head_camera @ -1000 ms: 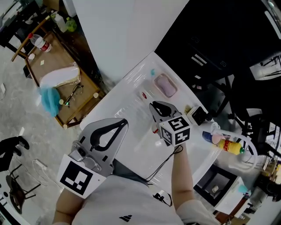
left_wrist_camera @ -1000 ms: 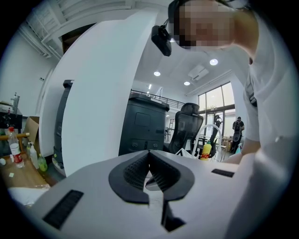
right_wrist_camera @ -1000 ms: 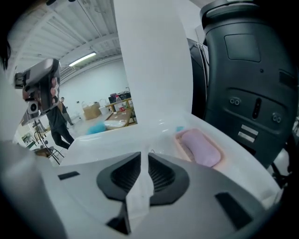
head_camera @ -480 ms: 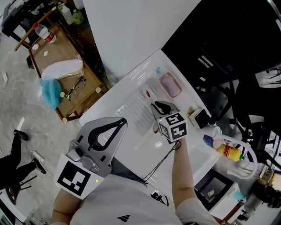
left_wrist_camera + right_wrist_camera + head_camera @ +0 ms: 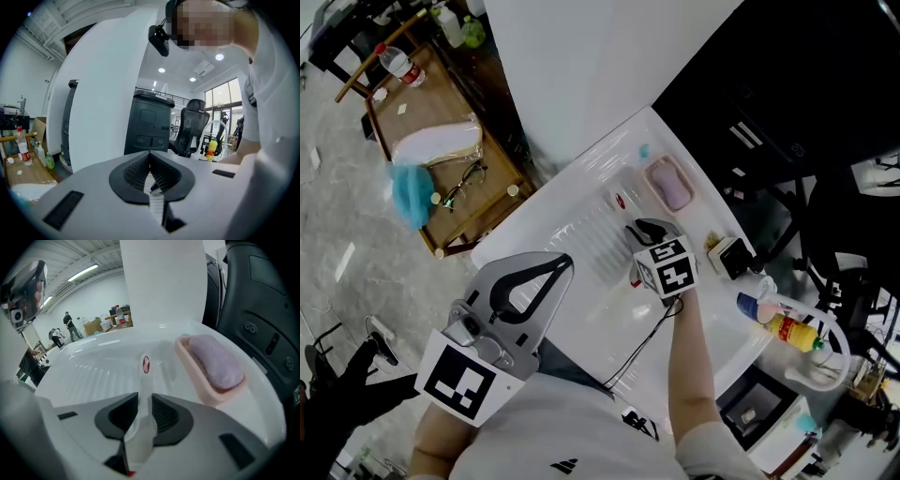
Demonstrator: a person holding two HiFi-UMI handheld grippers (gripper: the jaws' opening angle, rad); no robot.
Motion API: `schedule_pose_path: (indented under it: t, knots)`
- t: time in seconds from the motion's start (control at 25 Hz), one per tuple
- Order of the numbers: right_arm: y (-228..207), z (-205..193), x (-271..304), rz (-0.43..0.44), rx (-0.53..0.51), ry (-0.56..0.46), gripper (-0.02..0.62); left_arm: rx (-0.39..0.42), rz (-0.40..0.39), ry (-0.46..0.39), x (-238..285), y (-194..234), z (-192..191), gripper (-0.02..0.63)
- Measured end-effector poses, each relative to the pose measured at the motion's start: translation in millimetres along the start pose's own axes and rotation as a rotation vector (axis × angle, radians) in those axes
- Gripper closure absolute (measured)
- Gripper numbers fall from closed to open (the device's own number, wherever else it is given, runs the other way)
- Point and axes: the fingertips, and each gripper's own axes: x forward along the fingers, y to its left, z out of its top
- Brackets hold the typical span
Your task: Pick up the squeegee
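Observation:
The squeegee is a slim white piece with a red mark near its far end. My right gripper is shut on its handle, and the squeegee runs forward out of the jaws over the white ridged board. I cannot tell whether it rests on the board. In the right gripper view the jaws pinch the handle from both sides. My left gripper is held low by the person's body, away from the board, shut with nothing in it.
A pink dish with a mauve bar sits on the board just beyond the squeegee. A black box and bottles stand at the right. A wooden table with a blue cloth is on the left.
The right gripper stays shut on the squeegee at about the same spot on the board. The left gripper has barely moved. The head view has shifted slightly.

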Motion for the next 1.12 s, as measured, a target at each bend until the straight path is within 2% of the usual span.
schedule_pose_path:
  t: [0.2,0.68,1.12]
  knots:
    - [0,-6,4,0.008,-0.009,0.034,0.494,-0.005,-0.002,0.005,1,1,-1,0.594]
    - [-1,-6,6,-0.003,0.033,0.023,0.502,0.01,-0.02,0.011,0,-2,-3,0.594]
    - [12,8,-14,-0.027,0.099,-0.089,0.503,0.037,-0.033,-0.007,-12,-4,2,0.594]
